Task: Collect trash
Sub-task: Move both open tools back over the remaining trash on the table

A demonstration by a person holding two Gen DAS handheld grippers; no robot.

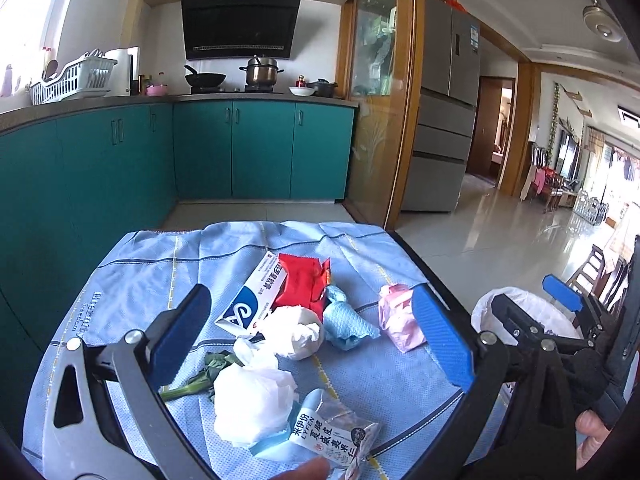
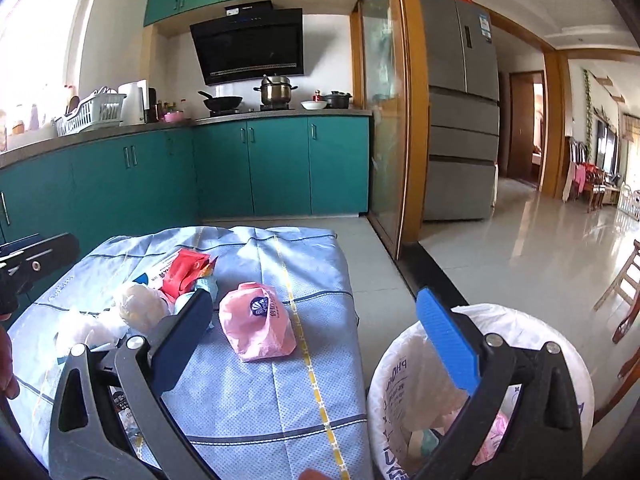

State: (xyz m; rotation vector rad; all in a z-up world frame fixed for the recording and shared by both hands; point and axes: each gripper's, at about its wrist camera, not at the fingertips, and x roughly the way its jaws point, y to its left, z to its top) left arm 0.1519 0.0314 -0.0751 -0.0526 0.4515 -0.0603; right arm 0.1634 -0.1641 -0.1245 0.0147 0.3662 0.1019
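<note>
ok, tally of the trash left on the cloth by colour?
White: 3, the crumpled tissue, plastic bag and snack packet
Blue-and-white: 1, the box
Red: 1, the wrapper
Light blue: 1, the rag
Pink: 1, the bag
Green: 1, the vegetable stalk
Total: 8

table, blue cloth (image 1: 360,380) | on it: pink bag (image 2: 256,322), red wrapper (image 1: 300,284), white box (image 1: 252,296), tissues (image 1: 296,332)

Trash on a blue tablecloth (image 1: 360,380)

The left gripper (image 1: 316,324) hovers wide open above a crumpled white tissue (image 1: 298,330) and a red wrapper (image 1: 302,282).
</note>
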